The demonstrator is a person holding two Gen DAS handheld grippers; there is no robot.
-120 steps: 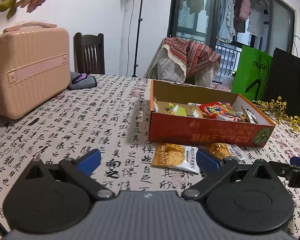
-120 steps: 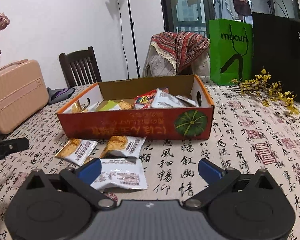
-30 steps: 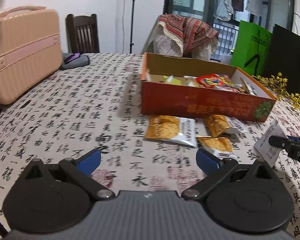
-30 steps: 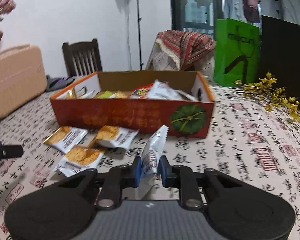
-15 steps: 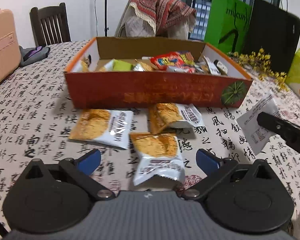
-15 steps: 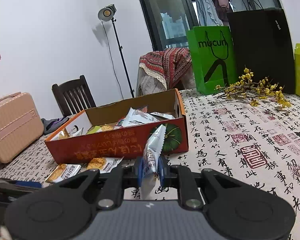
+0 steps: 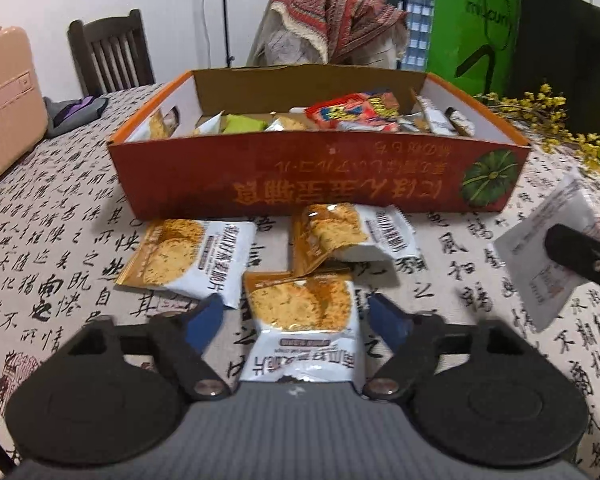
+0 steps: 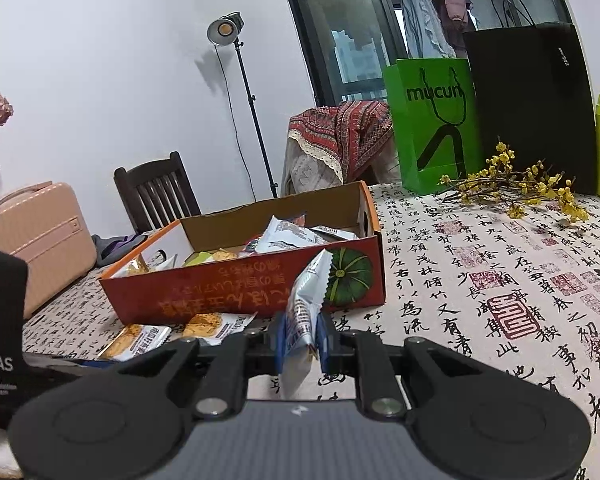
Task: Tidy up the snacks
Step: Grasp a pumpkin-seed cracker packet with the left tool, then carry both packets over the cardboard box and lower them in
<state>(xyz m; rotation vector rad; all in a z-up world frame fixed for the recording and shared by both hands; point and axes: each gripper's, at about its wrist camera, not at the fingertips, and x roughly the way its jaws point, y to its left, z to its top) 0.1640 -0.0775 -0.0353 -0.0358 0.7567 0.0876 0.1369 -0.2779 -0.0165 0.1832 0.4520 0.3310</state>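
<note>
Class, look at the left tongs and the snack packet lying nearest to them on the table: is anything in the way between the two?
Nothing visible is. The white and orange foil snack packet lies flat on the calligraphy-print tablecloth, already between the blue fingertips of the left tongs, whose jaws are closing but not yet touching it. The neighbouring packets lie beyond them.

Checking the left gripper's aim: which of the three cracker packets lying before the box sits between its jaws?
The nearest packet, printed end toward the camera; the closing jaws flank it, while the other two lie nearer the box.

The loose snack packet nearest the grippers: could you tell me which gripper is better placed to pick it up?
Left. The left gripper straddles the packet, jaws closing; the right gripper already holds a silver packet.
</note>
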